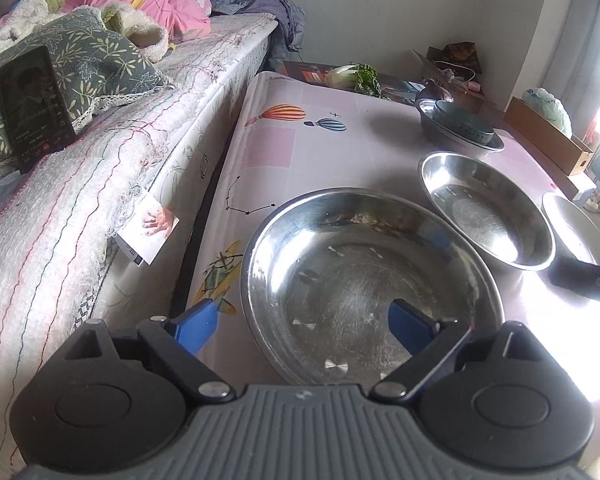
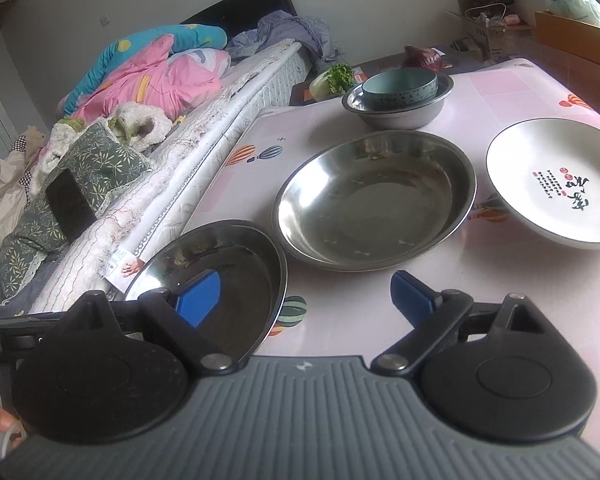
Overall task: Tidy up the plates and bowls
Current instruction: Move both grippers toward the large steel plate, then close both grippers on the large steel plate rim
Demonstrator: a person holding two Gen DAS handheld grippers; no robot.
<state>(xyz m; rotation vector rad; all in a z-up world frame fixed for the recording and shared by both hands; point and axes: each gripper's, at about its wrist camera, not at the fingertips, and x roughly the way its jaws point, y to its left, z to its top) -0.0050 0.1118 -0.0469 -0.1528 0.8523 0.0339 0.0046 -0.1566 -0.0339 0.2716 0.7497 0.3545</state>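
Both tongs are being held released. The left tongs (image 1: 304, 326) are straddling a steel dish's (image 1: 340, 264) rim; the right tongs (image 2: 306, 300) are hovering over the worktop (image 2: 500, 272).

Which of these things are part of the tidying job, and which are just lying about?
Part of the job:
near steel dish
middle steel dish
white plate
blue bowl sitting in a steel bowl

Just lying about:
leafy vegetable
phone
pink quilt
cardboard box

steel plates (image 2: 374, 200) – 2 | steel bowl (image 2: 398, 114) – 1 | teal bowl (image 2: 400, 87) – 1 | white plate (image 2: 556, 188) – 1
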